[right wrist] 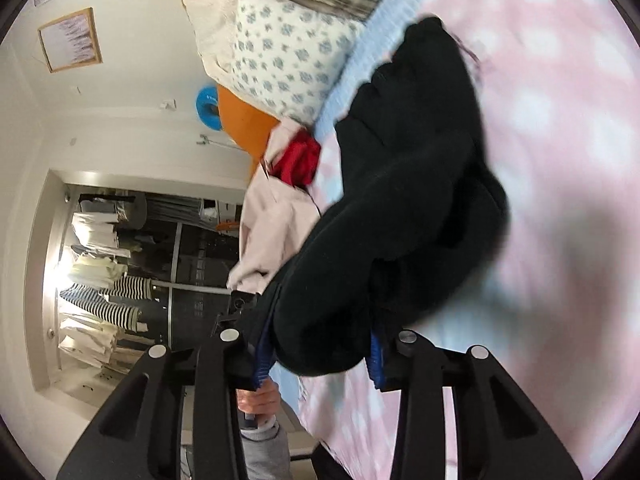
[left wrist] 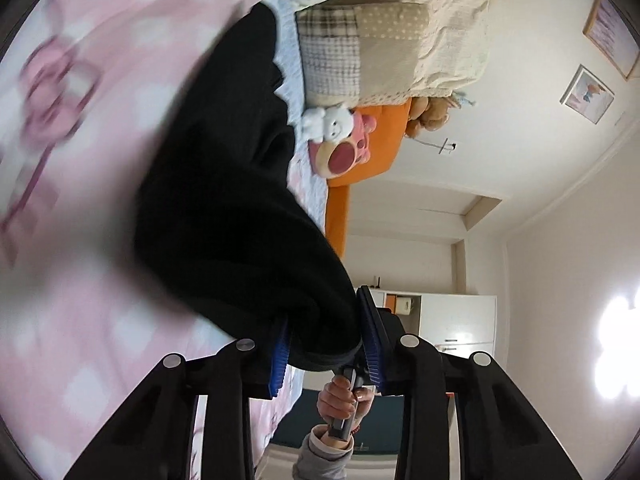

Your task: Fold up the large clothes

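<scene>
Left wrist view: the black garment [left wrist: 224, 200] is clamped by the left gripper [left wrist: 326, 354]; the right gripper [right wrist: 320, 354] is likewise clamped on it.

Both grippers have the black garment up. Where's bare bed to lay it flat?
Free: the pink bedspread beside the black garment, away from the pillows. Crowded: the head end, with the floral pillow, the plush toys, and the pink and red clothes.

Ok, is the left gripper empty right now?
No, the left gripper is shut on a bunched edge of the black garment, which fills the gap between its blue pads.
</scene>
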The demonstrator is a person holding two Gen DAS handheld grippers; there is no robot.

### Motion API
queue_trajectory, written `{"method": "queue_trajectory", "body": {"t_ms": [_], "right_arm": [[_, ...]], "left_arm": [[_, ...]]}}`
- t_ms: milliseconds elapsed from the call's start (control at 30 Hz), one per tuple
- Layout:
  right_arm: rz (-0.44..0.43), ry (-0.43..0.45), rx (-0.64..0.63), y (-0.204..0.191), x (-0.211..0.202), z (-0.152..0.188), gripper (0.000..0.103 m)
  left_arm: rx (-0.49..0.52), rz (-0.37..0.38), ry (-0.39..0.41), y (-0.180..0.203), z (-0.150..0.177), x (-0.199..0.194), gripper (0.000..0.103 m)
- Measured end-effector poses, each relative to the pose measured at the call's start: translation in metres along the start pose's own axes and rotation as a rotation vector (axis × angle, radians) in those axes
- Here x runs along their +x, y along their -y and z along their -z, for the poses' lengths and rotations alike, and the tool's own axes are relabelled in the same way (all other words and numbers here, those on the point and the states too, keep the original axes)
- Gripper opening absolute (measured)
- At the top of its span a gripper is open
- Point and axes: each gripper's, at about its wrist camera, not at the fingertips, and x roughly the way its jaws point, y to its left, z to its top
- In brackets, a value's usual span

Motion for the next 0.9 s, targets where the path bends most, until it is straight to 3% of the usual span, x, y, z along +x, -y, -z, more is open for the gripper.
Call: {"method": "queue_trajectory", "body": {"t_ms": [267,400,533,633,700,733,767,800,833,900], "right_arm": [[0.001,0.035,0.009,-0.029,0.029,-0.119,0.036],[0.034,0.071,0.056,-0.013,0.052,-0.170,0.036],[0.031,0.129,0.184,0.031,0.075,-0.209,0.036],[0.012,0.195,0.255,0.054,0.082,-0.220,0.039],[-0.007,0.212,0.275,0.057,0.083,-0.221,0.047],[-0.016,0.208,0.261,0.052,0.081,-0.221,0.061],[-0.010,0.205,0.234,0.046,0.077,-0.221,0.075],[0.010,0.202,0.190,0.036,0.072,-0.221,0.081],[0.049,0.200,0.122,0.020,0.064,-0.221,0.088],[0.111,0.218,0.036,-0.001,0.049,-0.219,0.094]], "left_arm": [[0.119,-0.109,0.077,0.066,-0.096,0.021,0.036],[0.113,-0.182,0.114,0.066,-0.150,0.034,0.035],[0.072,-0.212,0.154,0.045,-0.202,0.061,0.035],[0.047,-0.222,0.181,0.032,-0.224,0.078,0.041],[0.022,-0.207,0.202,0.030,-0.228,0.079,0.043],[0.014,-0.204,0.203,0.032,-0.226,0.080,0.045],[0.027,-0.196,0.197,0.039,-0.223,0.076,0.063],[0.065,-0.197,0.205,0.053,-0.216,0.069,0.092],[0.110,-0.200,0.224,0.066,-0.210,0.062,0.097],[0.240,-0.225,0.259,0.105,-0.194,0.041,0.097]]}}
